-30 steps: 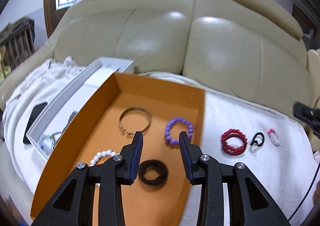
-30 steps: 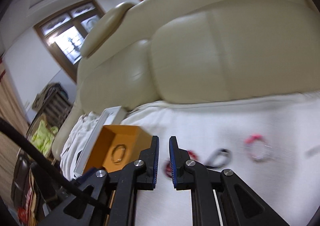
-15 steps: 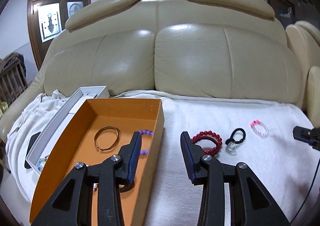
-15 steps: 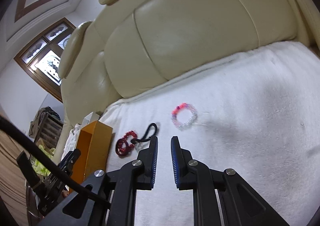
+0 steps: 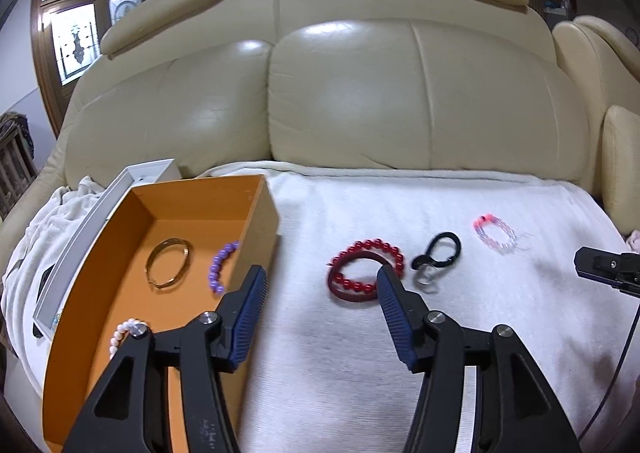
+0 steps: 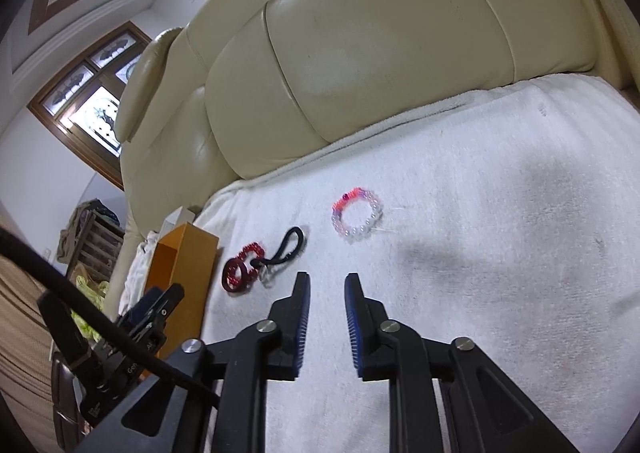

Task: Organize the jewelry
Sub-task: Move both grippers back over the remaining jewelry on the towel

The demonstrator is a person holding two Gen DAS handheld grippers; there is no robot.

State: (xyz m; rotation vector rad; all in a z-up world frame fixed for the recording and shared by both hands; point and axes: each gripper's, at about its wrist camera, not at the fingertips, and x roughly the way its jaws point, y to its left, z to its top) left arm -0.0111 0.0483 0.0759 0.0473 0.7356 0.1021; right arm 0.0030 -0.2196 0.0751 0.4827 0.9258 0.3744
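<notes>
L wrist: left gripper [image 5: 320, 285] has swung off the orange box [image 5: 256, 213] w/ jaws opening, empty, now just short of red bead bracelet [image 5: 366, 269] on the sofa towel [image 5: 400, 213] — prob next pick.
R wrist: right gripper [image 6: 326, 285] opening, empty, pink bracelet [image 6: 356, 215] ahead.

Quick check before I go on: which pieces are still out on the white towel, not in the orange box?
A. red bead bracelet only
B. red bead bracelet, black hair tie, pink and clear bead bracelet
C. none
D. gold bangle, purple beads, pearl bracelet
B: the red bead bracelet, black hair tie and pink and clear bead bracelet lie on the white towel, outside the orange box.
</notes>
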